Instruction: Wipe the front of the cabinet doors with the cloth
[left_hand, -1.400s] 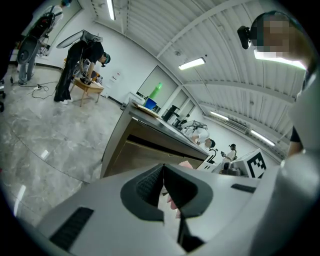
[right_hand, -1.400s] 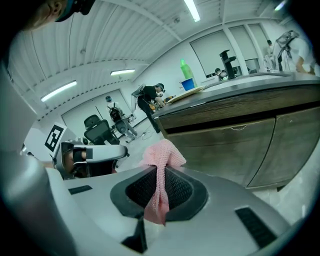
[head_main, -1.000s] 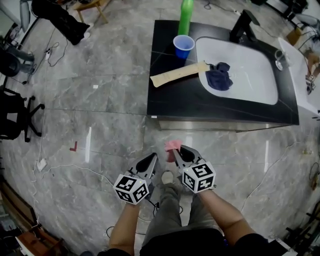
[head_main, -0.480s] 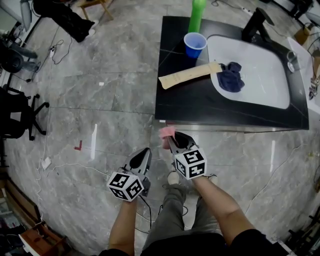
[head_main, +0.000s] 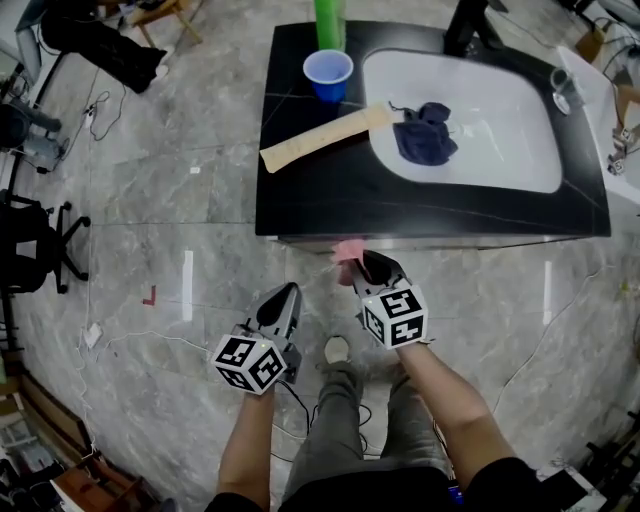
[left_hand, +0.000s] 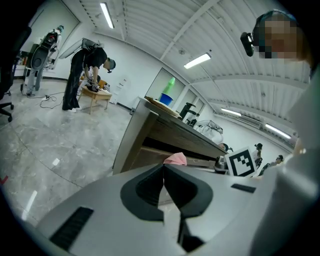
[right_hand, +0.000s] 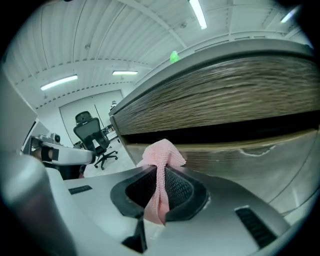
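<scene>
My right gripper (right_hand: 159, 172) pinches the pink cloth (right_hand: 162, 155) between its closed jaws, just beside the wood-grain cabinet front (right_hand: 225, 100) under the black countertop (head_main: 320, 190), near its left corner, while my left gripper (left_hand: 164, 169), jaws pressed together and empty, hangs further left over the marble floor (head_main: 150, 200).

Noted blue cup (head_main: 328, 75) upright on black bench (head_main: 300, 200), just in front of green bottle (head_main: 329, 22). Found long beige strip (head_main: 322, 139) lying flat, one end reaching rim of white sink (head_main: 500, 160). Recorded dark blue rag (head_main: 424, 133) bunched inside sink, at its left side. Logged black office chair (head_main: 30, 240) and red mark (head_main: 149, 296) on grey marble floor (head_main: 180, 150), well apart from bench.
</scene>
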